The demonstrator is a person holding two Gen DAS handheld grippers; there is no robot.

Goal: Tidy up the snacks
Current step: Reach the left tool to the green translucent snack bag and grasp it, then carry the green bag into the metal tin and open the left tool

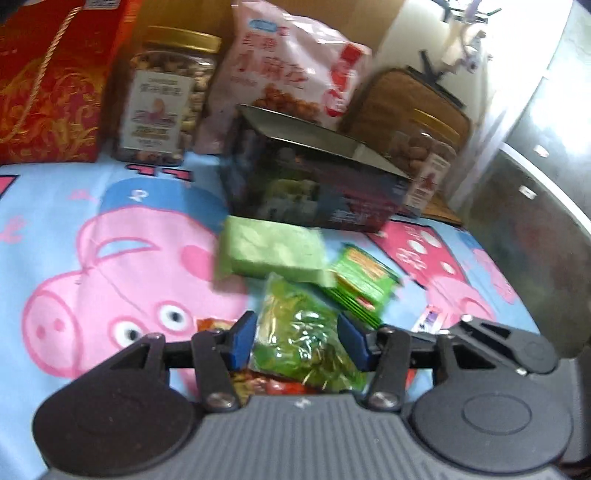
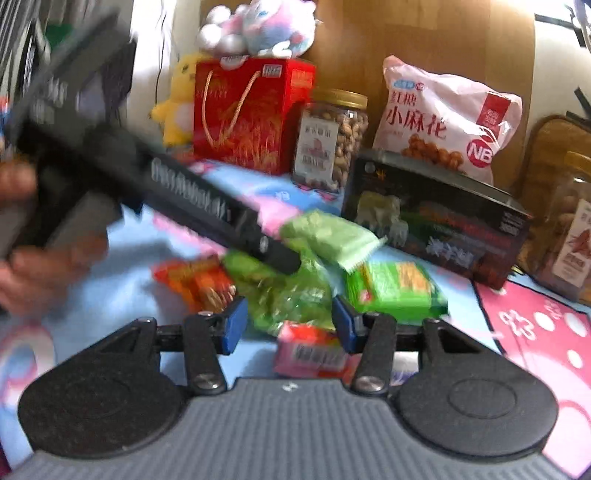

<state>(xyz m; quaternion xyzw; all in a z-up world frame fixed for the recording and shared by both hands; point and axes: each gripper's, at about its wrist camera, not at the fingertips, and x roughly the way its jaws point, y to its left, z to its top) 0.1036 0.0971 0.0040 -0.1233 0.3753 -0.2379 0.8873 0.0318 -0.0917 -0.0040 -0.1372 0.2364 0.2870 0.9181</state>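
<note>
A pile of small snack packets lies on a Peppa Pig cloth [image 1: 110, 258]. My left gripper [image 1: 297, 338] is open, its blue pads either side of a shiny green crinkled packet [image 1: 303, 339]. Beyond lie a pale green packet [image 1: 271, 247] and a bright green cracker pack [image 1: 364, 286]. My right gripper [image 2: 290, 323] is open, low over the same pile: shiny green packet [image 2: 291, 295], pink-red packet [image 2: 310, 350], orange packets [image 2: 199, 282], cracker pack [image 2: 395, 290], pale green packet [image 2: 332, 236]. The left gripper's body [image 2: 166, 192] crosses the right wrist view, blurred.
At the back stand a red gift box [image 2: 251, 114], a nut jar [image 2: 332, 140], a pink snack bag [image 2: 443, 118], a dark open box [image 2: 436, 218] and a second jar [image 2: 569, 229]. Plush toys [image 2: 258, 29] sit behind. A metal surface [image 1: 535, 184] is at right.
</note>
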